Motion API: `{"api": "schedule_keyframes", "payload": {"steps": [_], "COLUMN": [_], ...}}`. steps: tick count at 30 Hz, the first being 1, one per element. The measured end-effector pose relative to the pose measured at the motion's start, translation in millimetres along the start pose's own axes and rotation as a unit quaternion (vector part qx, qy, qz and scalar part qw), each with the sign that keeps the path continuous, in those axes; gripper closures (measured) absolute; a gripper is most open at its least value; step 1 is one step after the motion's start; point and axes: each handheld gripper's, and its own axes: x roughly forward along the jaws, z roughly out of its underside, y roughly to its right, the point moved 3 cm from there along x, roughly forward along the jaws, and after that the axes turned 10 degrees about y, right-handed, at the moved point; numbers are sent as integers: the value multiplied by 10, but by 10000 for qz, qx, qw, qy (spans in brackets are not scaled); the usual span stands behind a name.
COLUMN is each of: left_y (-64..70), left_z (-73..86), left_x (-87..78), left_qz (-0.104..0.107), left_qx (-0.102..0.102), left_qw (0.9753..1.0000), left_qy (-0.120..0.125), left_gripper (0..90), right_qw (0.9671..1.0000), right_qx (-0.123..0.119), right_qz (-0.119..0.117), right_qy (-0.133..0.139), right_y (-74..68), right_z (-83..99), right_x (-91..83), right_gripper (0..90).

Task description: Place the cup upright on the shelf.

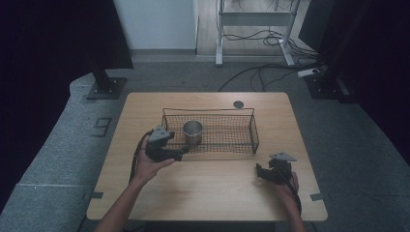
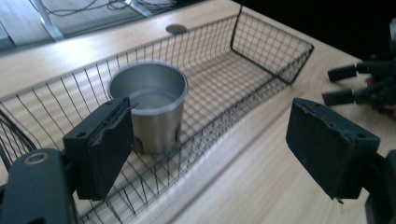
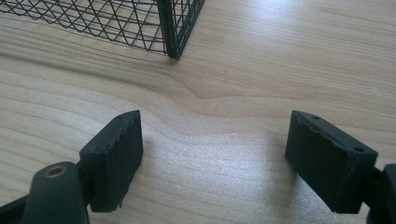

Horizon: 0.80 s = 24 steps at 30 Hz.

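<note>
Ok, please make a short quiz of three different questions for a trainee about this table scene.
1. True or false: the metal cup stands upright inside the wire basket.
2. Which gripper is nearer to the cup? A) left gripper B) right gripper
3. Fill in: the jaws of the right gripper hold ____.

Key: 1 true. 2 A. 3 nothing; they stand open over the bare table.

Ahead of the left tongs [image 2: 215, 144], the black wire basket's [image 2: 261, 88] low front wall bars the way to the upright silver metal cup [image 2: 152, 105]; bare wooden desk [image 3: 224, 154] lies between the right tongs' [image 3: 212, 158] spread jaws.
</note>
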Motion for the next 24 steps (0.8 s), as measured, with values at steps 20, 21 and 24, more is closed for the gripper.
{"api": "schedule_keyframes", "payload": {"steps": [20, 21, 24], "left_y": [83, 75, 58], "left_z": [596, 603, 614], "left_x": [-195, -192, -185], "left_qz": [74, 56, 36], "left_qx": [-116, -118, -148], "left_qw": [9995, 9995, 9994], "left_qy": [-289, -302, -298], "left_gripper": [158, 158, 159], "right_qw": [10000, 10000, 10000], "right_qx": [19, 19, 18], "right_qz": [32, 32, 32], "right_qy": [4, 4, 4], "right_y": [2, 2, 2], "right_z": [-1, -1, -1], "right_x": [2, 2, 2], "right_gripper": [188, 188, 188]}}
